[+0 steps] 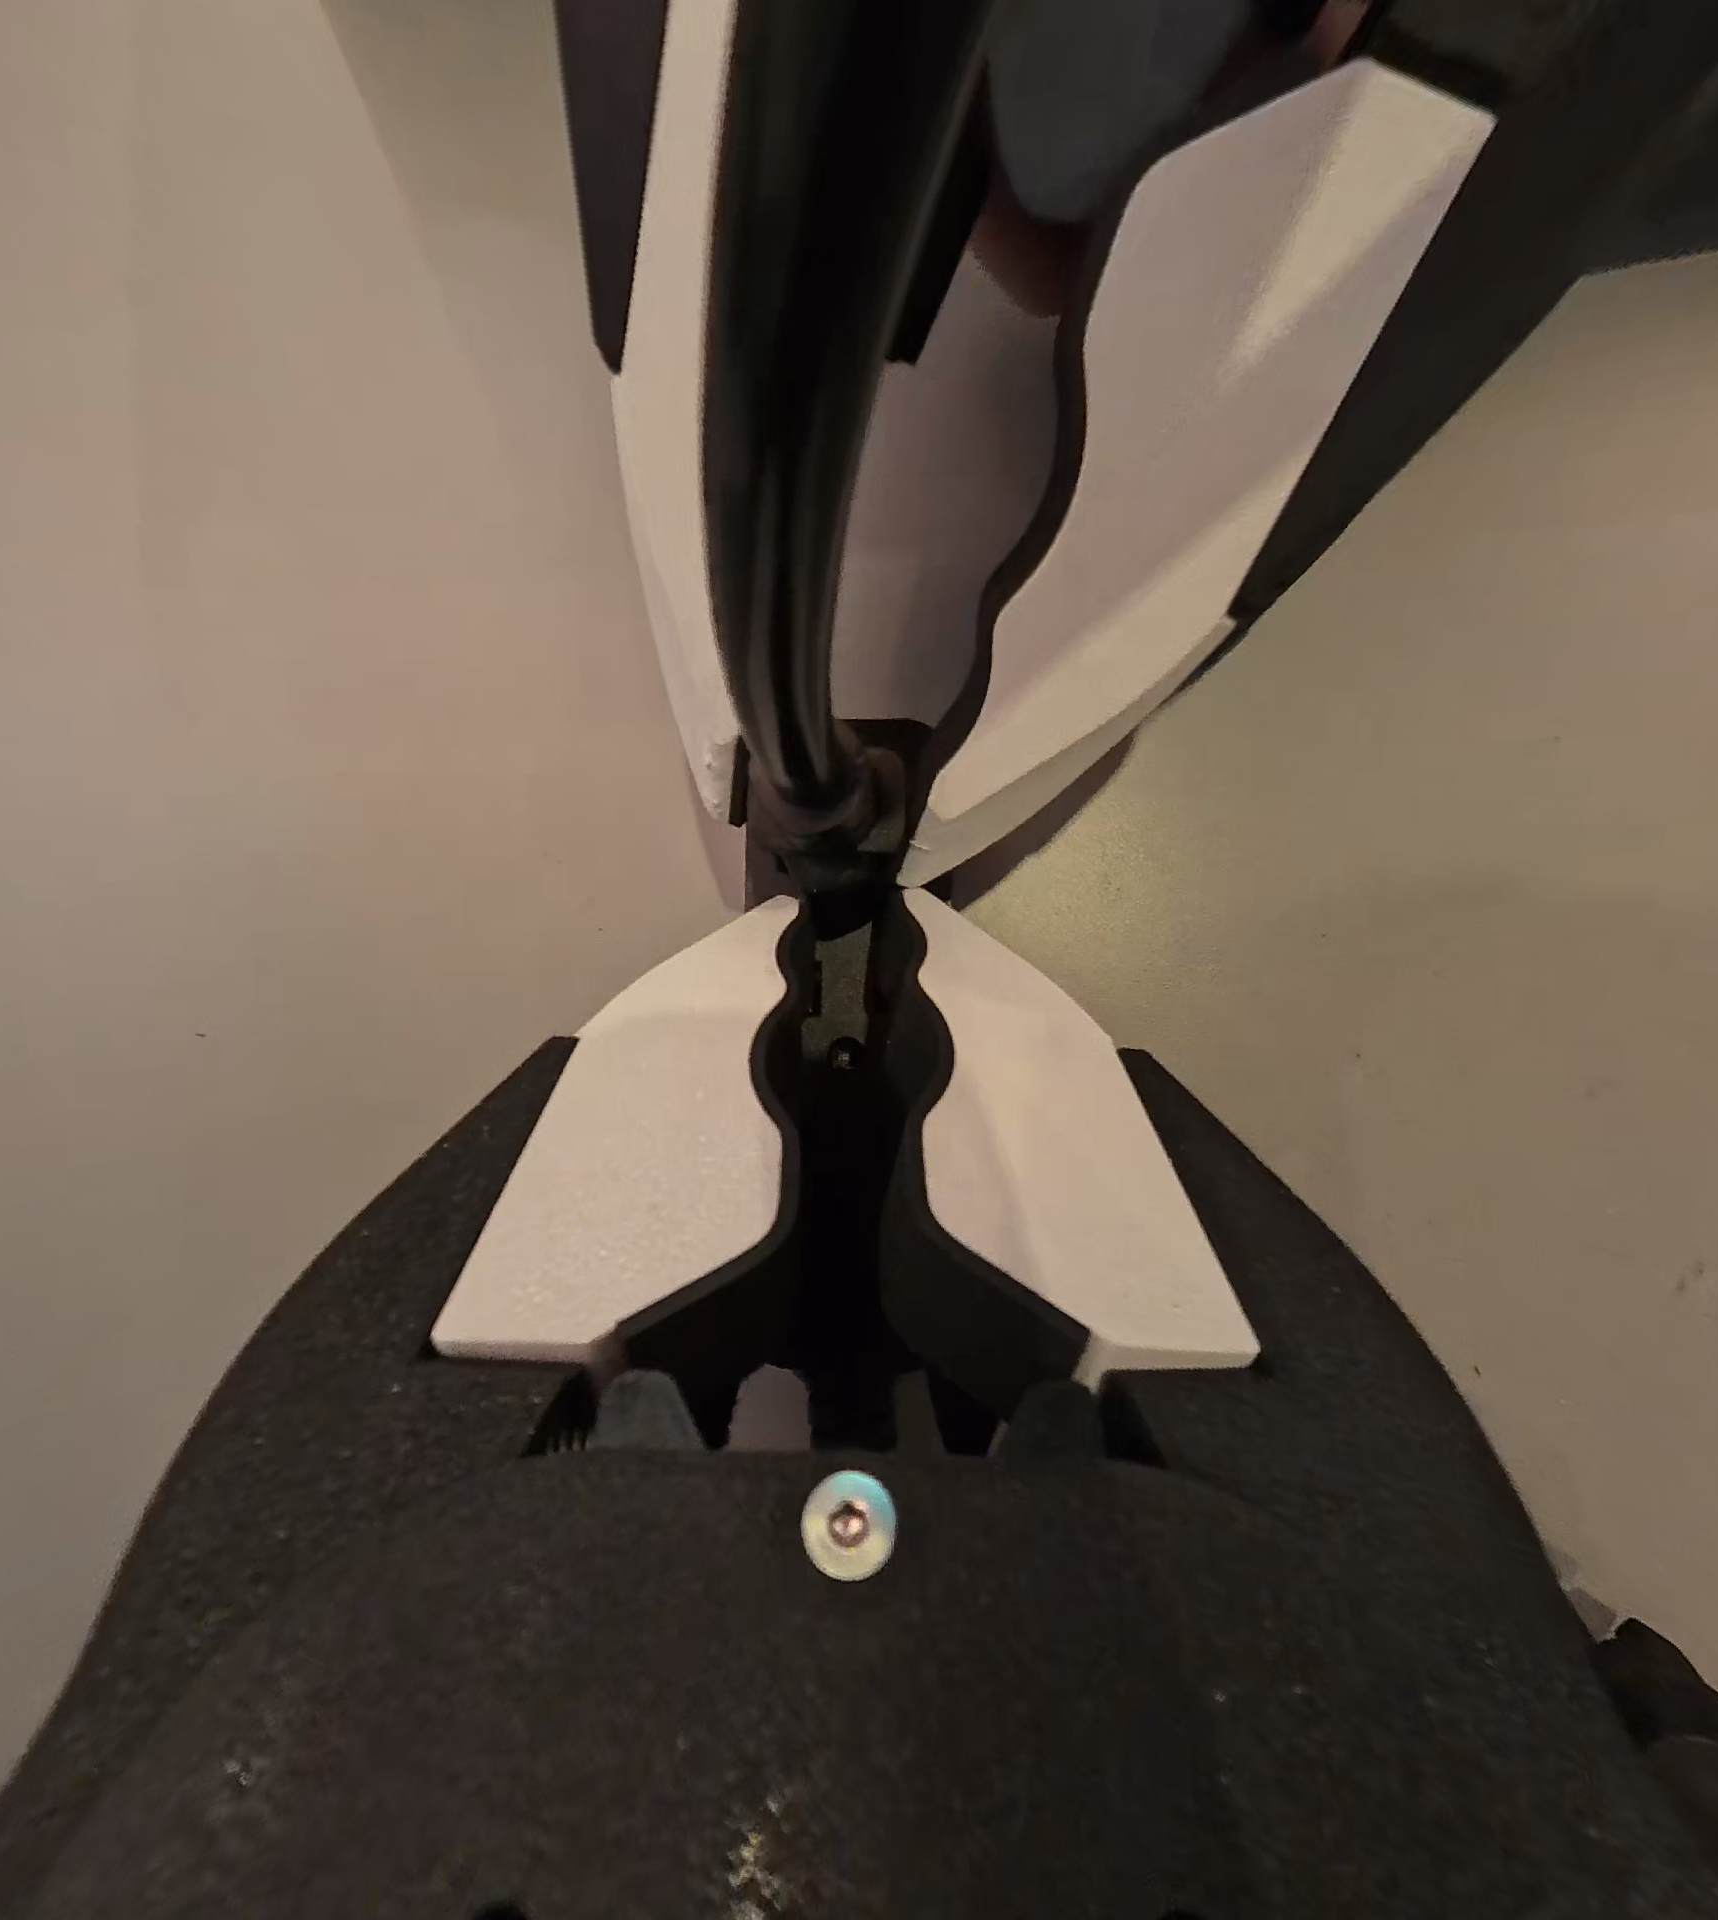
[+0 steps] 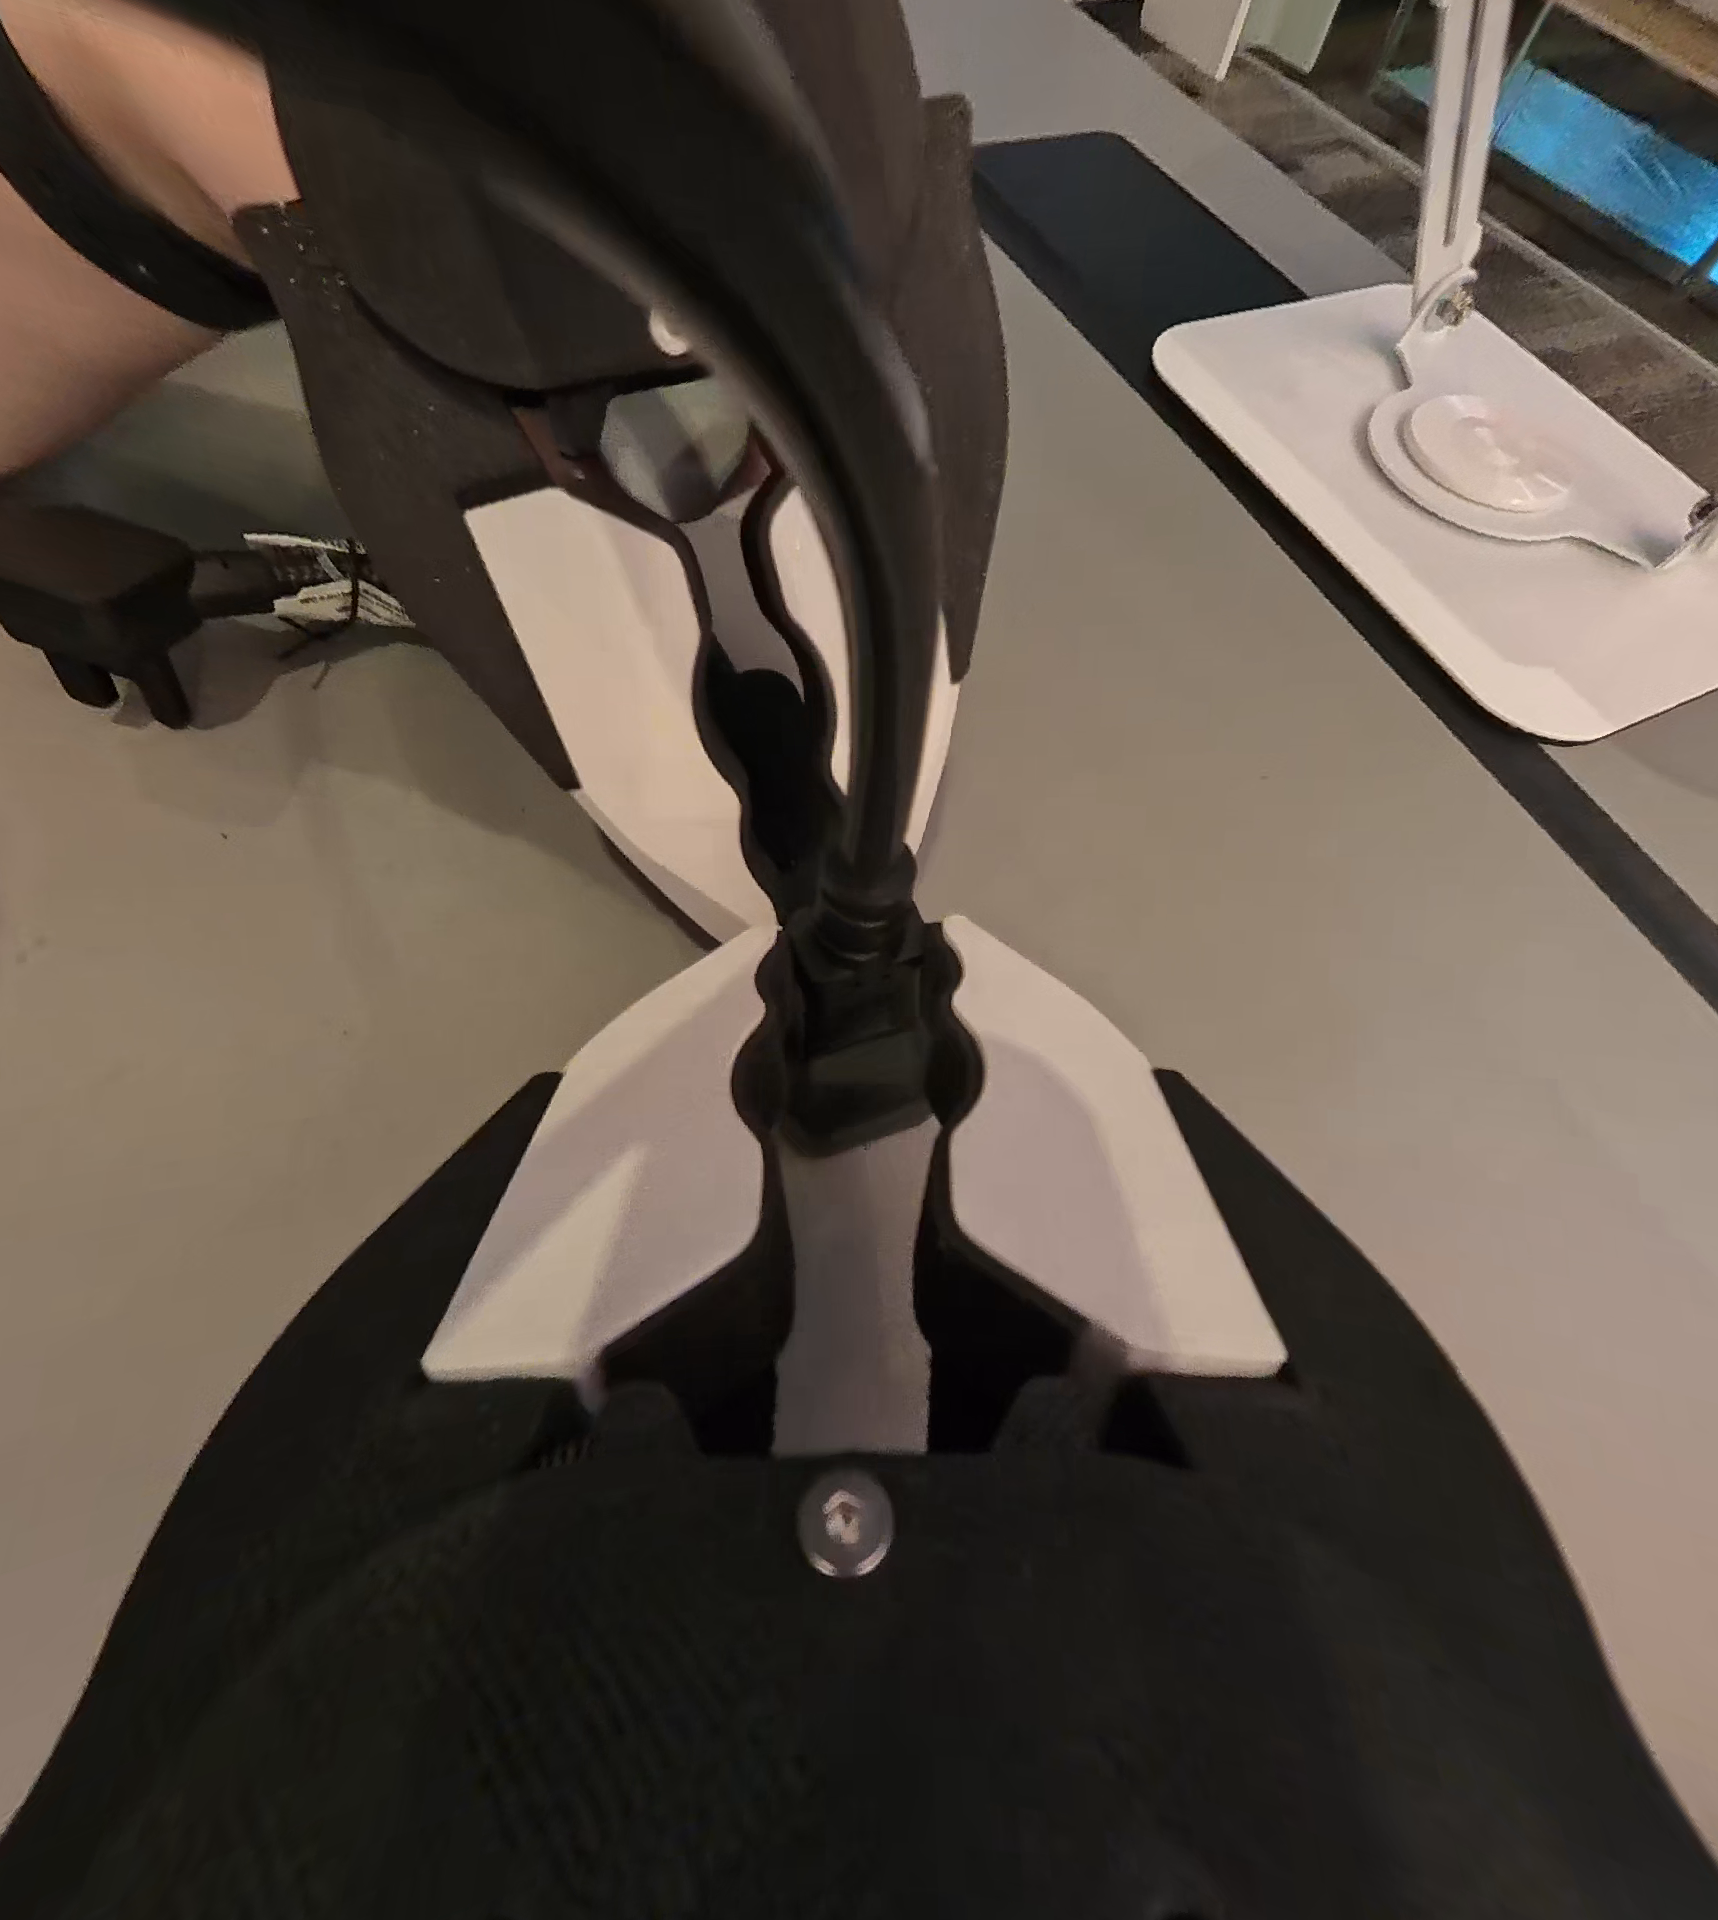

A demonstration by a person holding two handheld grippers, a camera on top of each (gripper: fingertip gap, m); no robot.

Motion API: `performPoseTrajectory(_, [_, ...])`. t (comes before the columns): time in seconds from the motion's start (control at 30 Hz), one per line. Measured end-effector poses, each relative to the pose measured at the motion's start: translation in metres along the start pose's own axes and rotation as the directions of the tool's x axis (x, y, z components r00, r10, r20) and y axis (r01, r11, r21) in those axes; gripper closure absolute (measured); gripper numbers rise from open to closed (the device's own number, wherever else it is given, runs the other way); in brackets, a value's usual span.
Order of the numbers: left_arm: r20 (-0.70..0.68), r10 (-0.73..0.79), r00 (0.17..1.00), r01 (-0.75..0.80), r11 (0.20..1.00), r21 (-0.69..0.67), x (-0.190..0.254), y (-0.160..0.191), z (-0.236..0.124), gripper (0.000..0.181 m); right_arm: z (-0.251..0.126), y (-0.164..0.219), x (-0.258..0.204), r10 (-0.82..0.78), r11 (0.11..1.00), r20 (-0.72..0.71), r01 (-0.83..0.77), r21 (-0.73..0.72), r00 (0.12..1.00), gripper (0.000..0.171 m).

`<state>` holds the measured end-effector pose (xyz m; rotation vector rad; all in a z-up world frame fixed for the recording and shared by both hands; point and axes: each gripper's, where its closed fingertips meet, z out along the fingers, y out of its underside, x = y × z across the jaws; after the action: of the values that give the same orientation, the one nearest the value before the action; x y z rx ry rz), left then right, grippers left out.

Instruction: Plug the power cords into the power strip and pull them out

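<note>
- Close in, right wrist view: right gripper [image 2: 860, 1013] pinching a black connector [image 2: 850, 1049] of a power cord [image 2: 876, 582] between its wavy black pads; connector sits between the fingertips, cord rising up and away out of the top of the picture
- Left wrist view: left gripper [image 1: 855, 914] closed tip to tip on a small dark connector piece [image 1: 839, 992]; exactly what it clamps is hard to tell
- Both grippers meet nose to nose; the other gripper's white fingers [image 1: 1094, 582] touch this one's tips, cord bundle [image 1: 793, 520] between them
- Grey table [image 2: 211, 1039] is bare on either side of the right gripper
- Further left, a black plug [image 2: 96, 613] lies on the table, well apart from the grippers
- Far right: dark strip [image 2: 1561, 831] along the table edge, white stand base [image 2: 1406, 582] beyond it
- Top left: a person's arm [image 2: 24, 343]
</note>
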<state>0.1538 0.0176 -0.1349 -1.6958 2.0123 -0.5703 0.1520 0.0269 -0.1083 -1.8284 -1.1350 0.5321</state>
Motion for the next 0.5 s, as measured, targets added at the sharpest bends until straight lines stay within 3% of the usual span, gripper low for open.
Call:
performPoseTrajectory(0.07, [0.001, 0.006, 1.0, -0.006, 1.0, 0.0, -0.0009, 0.001, -0.0007, 0.17, 0.001, -0.0003, 0.0003, -0.005, 1.0, -0.003, 0.005, -0.01, 1.0, 0.151])
performPoseTrajectory(0.23, [0.021, 0.007, 1.0, -0.007, 1.0, 0.021, -0.0041, -0.0016, 0.0017, 0.169, 0.0001, 0.0015, 0.0032, 0.211, 0.964, 0.132, -0.229, 0.135, 0.968, 0.148])
performPoseTrajectory(0.4, [0.024, -0.004, 1.0, 0.004, 0.999, 0.032, -0.0047, -0.0028, 0.0026, 0.17, -0.0019, 0.0015, 0.0051, 0.337, 0.919, 0.209, -0.368, 0.138, 0.918, 0.147])
performPoseTrajectory(0.5, [0.027, -0.001, 1.0, 0.0, 1.0, 0.016, -0.0038, -0.0026, 0.0024, 0.17, -0.0012, 0.0006, 0.0043, 0.256, 0.954, 0.154, -0.275, 0.12, 0.954, 0.149])
